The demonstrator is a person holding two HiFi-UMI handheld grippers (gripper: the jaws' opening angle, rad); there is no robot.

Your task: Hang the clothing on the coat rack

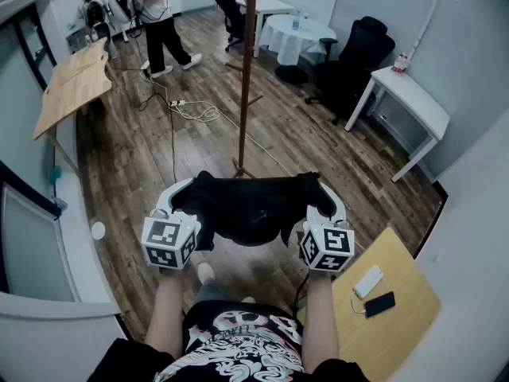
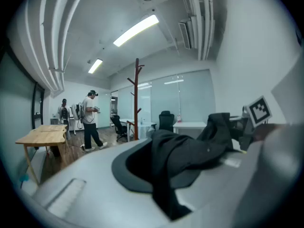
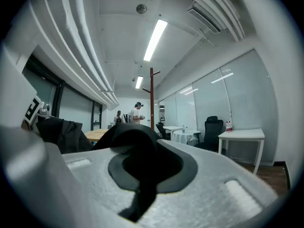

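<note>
Gripping the black clothing (image 1: 248, 209) at both ends with the left gripper (image 1: 181, 196) and right gripper (image 1: 322, 197), jaws pinching shut on cloth. Stretching it left to right at chest level. Facing the coat rack (image 1: 246, 70) straight ahead and farther off, roughly midway between both grippers. Likely crossing open wooden floor (image 1: 318, 142), skirting cables (image 1: 195, 111) far left.

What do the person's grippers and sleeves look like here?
The left gripper and right gripper have white, curved moulded jaws with dark grey pads. Each carries a cube faced with black-and-white square markers. A thin dark cable seems to hang below the right one. The person wears a black short-sleeved T-shirt with a white print.
</note>
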